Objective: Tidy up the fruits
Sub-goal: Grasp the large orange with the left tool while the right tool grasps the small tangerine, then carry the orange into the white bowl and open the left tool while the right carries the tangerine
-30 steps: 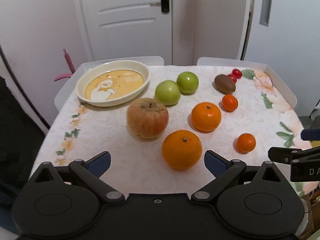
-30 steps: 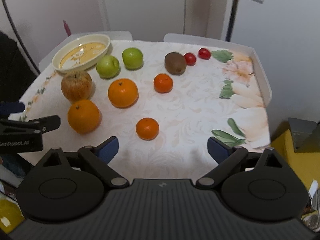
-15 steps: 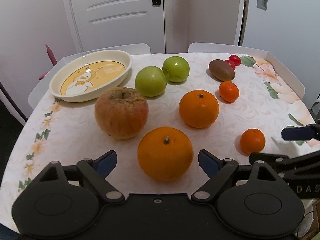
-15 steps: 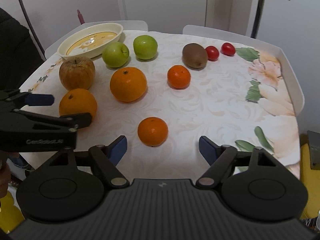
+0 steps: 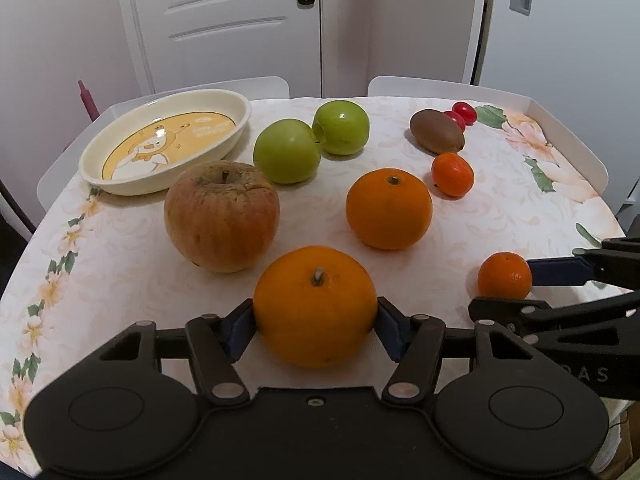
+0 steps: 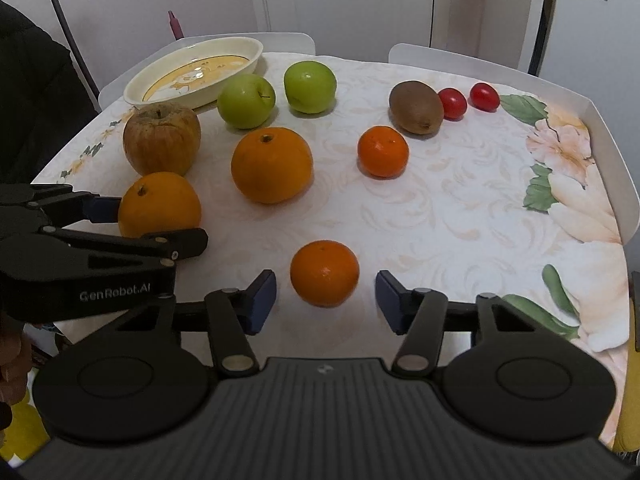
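Left gripper (image 5: 315, 322) closing, blue pads touching both flanks of the big round orange (image 5: 315, 304) at the near edge of the table. Wide apart a second ago, orange out ahead; now down on it and gripping, so pickup looks imminent. Orange not yet lifted, by the look of it. Further back: wrinkled reddish apple (image 5: 221, 215), second big orange (image 5: 389, 208), two green apples (image 5: 287, 156), brown kiwi (image 5: 437, 131), two cherry tomatoes (image 5: 465, 111). Cream oval dish with a cartoon print (image 5: 160, 112) far left, empty, likely destination. Right gripper reaching in from the right around the small tangerine (image 5: 505, 275).

Over to the right wrist view. Right gripper (image 6: 326, 298) also closing, narrower than a second ago, small tangerine (image 6: 324, 272) between the pads but clear gaps either side: no contact yet. Second small tangerine (image 6: 383, 151) further off. Left gripper seen at left, clamped on its orange (image 6: 160, 204).

Floral-print tablecloth (image 6: 460, 208), pale, flat, over a table. White chair backs (image 6: 472, 66) at the far side, white panelled door (image 5: 224, 20) beyond.
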The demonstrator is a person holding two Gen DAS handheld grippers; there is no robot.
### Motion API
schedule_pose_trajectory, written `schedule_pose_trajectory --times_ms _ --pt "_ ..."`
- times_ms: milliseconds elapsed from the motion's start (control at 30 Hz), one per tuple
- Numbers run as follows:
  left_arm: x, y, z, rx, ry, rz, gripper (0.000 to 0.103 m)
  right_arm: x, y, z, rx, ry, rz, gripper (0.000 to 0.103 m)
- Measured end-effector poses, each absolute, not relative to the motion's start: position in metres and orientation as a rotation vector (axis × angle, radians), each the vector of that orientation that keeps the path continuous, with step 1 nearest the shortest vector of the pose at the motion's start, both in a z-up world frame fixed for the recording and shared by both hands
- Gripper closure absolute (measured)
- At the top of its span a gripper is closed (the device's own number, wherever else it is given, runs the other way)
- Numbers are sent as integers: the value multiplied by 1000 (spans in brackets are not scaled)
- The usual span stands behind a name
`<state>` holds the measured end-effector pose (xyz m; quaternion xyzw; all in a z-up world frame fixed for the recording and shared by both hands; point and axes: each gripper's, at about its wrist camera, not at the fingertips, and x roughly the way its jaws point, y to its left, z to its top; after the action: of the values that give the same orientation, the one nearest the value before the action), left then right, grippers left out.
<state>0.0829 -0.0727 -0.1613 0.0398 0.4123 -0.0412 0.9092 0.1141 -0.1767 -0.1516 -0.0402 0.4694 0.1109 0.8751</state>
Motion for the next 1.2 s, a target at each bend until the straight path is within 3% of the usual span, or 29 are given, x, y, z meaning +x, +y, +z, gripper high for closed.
schedule_pose_trajectory --times_ms 133,233,633,1200 --pt "84 -72 -161 88 851 -89 37 118 -175 -153 -82 975 228 39" --pt "82 -72 -161 93 851 -87 37 119 -174 -154 -90 975 221 51" --pt "68 -60 -146 84 828 -72 37 119 -172 -136 -73 939 226 52" --pt "75 10 -56 14 744 53 37 156 -118 -67 -74 857 319 52"
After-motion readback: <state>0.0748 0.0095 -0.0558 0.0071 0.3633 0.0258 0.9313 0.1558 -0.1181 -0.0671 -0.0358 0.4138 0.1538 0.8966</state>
